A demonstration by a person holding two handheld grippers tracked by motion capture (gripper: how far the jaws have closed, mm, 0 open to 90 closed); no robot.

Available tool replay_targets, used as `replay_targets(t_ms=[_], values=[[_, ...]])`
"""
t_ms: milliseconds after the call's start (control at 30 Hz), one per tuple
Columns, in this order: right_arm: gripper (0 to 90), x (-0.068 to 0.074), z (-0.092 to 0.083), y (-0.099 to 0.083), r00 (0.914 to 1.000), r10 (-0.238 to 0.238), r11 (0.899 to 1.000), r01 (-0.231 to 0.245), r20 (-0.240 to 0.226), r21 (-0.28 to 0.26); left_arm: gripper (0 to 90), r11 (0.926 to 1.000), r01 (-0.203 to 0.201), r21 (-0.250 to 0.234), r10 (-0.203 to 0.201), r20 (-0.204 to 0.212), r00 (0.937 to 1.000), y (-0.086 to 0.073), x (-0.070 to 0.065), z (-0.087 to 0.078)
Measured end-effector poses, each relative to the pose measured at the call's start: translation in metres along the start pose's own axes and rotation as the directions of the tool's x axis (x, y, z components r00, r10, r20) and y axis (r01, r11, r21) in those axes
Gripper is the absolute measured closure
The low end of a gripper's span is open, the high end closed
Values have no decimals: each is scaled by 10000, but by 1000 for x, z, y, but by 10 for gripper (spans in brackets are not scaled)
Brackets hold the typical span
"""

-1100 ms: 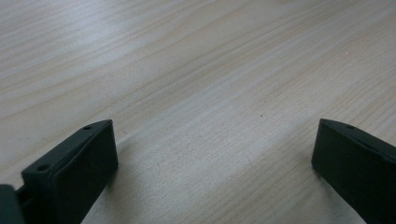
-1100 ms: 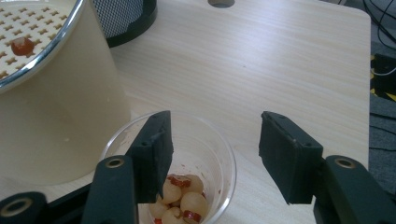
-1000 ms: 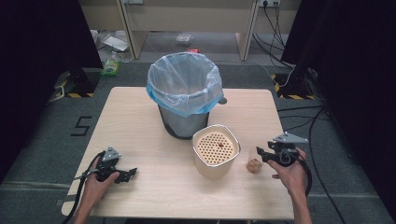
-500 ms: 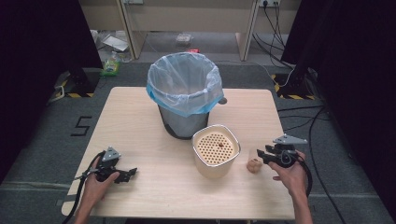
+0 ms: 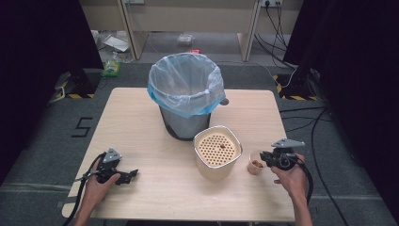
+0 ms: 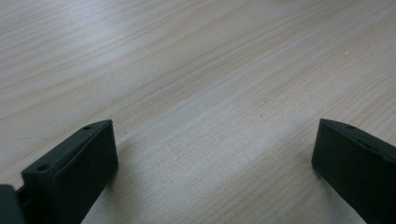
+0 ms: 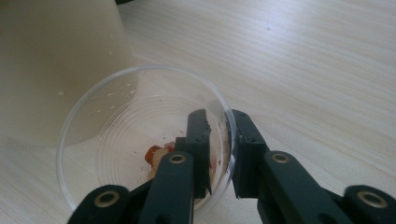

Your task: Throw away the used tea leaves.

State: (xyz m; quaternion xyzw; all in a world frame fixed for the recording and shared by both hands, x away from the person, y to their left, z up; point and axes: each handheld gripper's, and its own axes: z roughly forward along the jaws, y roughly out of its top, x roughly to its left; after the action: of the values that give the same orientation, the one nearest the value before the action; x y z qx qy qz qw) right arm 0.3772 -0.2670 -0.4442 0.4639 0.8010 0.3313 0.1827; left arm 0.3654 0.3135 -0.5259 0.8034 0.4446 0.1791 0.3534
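We see the table (image 5: 141, 122), then the bag-lined bin (image 5: 187, 94), the cream perforated container (image 5: 218, 151) and the clear cup (image 7: 140, 135) beside it. Our right gripper (image 7: 218, 140), jaws just closing, pinches the cup's rim; our left gripper (image 6: 210, 154) rests spread. Floor tape reads "5" (image 5: 83, 127).

Left gripper (image 6: 212, 163): two black jaws rise from the bottom corners, spread wide apart, nothing between them. Under and beyond them lies the table (image 6: 201, 70), pale wood with the grain running diagonally. Each jaw casts a soft shadow on the wood.
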Motion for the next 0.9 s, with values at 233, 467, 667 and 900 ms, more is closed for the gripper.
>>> replay_targets(t_ms=[233, 467, 667, 900], values=[[872, 4, -11, 6, 9980, -625, 9971, 625, 19, -444, 0, 10000, -19, 18, 19, -2, 10000, 0, 0, 0], [871, 5, -19, 11, 9972, -714, 9926, 733, 230, -972, 0, 10000, -19, 16, 19, -3, 10000, 0, 0, 0], [872, 8, -29, 19, 9947, -925, 9841, 982, 451, -1481, 0, 10000, -19, 17, 19, -3, 10000, 0, 0, 0], [872, 12, -43, 34, 9894, -1200, 9662, 1353, 817, -2192, 0, 10000, -22, 19, 22, -4, 10000, 0, 0, 0]])
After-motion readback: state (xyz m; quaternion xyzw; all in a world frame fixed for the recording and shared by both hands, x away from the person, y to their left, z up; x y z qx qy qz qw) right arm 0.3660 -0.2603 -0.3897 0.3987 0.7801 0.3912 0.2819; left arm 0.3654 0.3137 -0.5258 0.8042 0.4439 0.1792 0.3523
